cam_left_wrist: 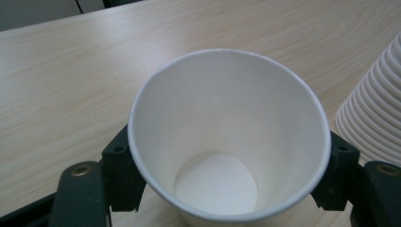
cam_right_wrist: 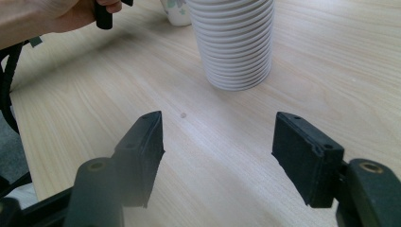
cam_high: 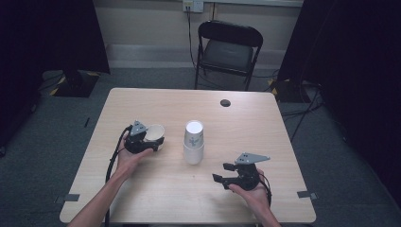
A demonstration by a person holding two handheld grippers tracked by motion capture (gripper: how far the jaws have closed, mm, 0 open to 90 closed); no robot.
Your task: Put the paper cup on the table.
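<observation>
A single white paper cup [cam_high: 155, 133] is tilted on its side just above the wooden table [cam_high: 156, 184], left of centre. My left gripper [cam_high: 150, 142] is shut on it. In the left gripper view the cup [cam_left_wrist: 227, 123] opens toward the camera, empty, with a jaw pressed on each side of its wall. A tall stack of upturned paper cups [cam_high: 194, 142] stands mid-table, and it also sits at the right edge of the left gripper view as the stack [cam_left_wrist: 376, 113]. My right gripper [cam_high: 221, 171] is open near the front right, its jaws wide apart and pointed at the stack [cam_right_wrist: 234, 42].
A black folding chair [cam_high: 229, 47] stands beyond the table's far edge. A small dark round grommet [cam_high: 225, 102] sits in the table top at the back. Dark curtains flank both sides. The person's left hand [cam_right_wrist: 47, 19] appears at the upper left of the right gripper view.
</observation>
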